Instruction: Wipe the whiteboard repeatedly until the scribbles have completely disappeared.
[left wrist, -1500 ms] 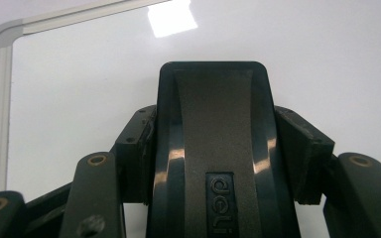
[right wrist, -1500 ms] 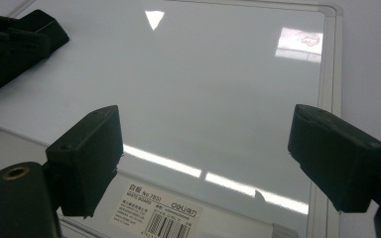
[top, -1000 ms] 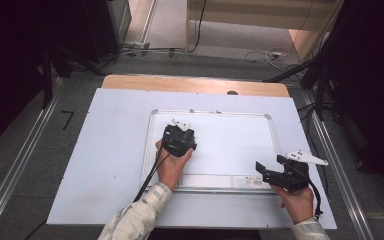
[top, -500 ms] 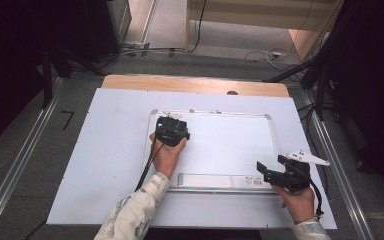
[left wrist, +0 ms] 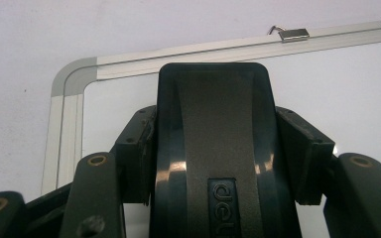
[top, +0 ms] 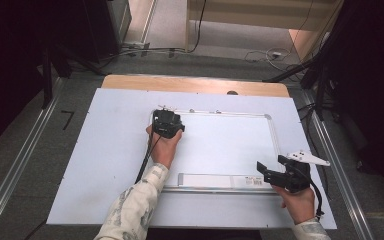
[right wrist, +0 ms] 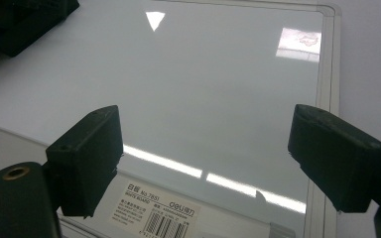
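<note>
A white-surfaced whiteboard [top: 220, 145] with a silver frame lies flat on the table. My left gripper [top: 167, 122] is over the board's far left corner, shut on a black whiteboard eraser [left wrist: 213, 148] whose back faces the camera. In the left gripper view the pads [left wrist: 136, 144] press on both sides of the eraser, and the board's rounded corner [left wrist: 72, 74] lies just beyond. My right gripper [top: 270, 167] hovers at the board's near right corner, jaws wide apart. In the right gripper view that gripper [right wrist: 213, 153] is open over the glossy board [right wrist: 203, 84], nothing between the pads.
The board rests on a pale sheet [top: 110, 165] covering the table; a wooden strip [top: 195, 84] runs along the far edge. A printed label [right wrist: 158, 210] sits on the board's near rail. A small metal hanger clip [left wrist: 293, 33] is on the far rail. Cables lie on the floor beyond.
My left hand has slid the eraser leftward and away across the board, toward the far left corner. The right hand and its gripper have stayed where they were.
</note>
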The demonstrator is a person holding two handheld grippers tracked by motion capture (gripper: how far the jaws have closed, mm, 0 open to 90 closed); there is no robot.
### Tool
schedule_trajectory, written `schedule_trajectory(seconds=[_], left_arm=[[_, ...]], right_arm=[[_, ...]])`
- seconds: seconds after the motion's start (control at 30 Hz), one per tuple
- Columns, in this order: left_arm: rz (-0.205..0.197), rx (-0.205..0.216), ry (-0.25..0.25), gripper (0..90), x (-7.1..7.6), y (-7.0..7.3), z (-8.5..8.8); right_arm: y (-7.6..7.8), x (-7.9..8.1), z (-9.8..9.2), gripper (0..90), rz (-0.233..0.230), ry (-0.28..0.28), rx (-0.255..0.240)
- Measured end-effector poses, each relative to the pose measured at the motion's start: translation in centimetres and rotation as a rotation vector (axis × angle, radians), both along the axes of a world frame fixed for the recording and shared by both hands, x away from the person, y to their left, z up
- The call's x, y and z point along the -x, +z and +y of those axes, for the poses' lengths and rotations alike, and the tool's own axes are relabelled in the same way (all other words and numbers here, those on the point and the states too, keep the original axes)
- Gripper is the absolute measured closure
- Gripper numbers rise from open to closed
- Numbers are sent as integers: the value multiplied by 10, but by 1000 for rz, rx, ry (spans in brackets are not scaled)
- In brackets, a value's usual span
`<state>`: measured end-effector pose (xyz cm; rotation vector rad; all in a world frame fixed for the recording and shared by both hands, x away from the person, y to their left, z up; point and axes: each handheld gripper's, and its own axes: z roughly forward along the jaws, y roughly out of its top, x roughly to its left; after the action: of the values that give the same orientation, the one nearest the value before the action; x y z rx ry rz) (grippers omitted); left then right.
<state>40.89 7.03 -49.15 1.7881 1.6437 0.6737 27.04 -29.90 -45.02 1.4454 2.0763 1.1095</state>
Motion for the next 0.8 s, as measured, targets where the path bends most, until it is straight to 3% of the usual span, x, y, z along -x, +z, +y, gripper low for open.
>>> schedule_trajectory(seconds=[0.27,0.53,0.8], left_arm=[[6,2,25,418,9,0,6],[11,3,16,417,33,0,9],[12,0,-28,417,47,0,-11]], right_arm=[[0,1,-2,126,-2,-3,-6],[0,1,0,126,-3,-1,1],[-1,0,3,126,-2,5,10]])
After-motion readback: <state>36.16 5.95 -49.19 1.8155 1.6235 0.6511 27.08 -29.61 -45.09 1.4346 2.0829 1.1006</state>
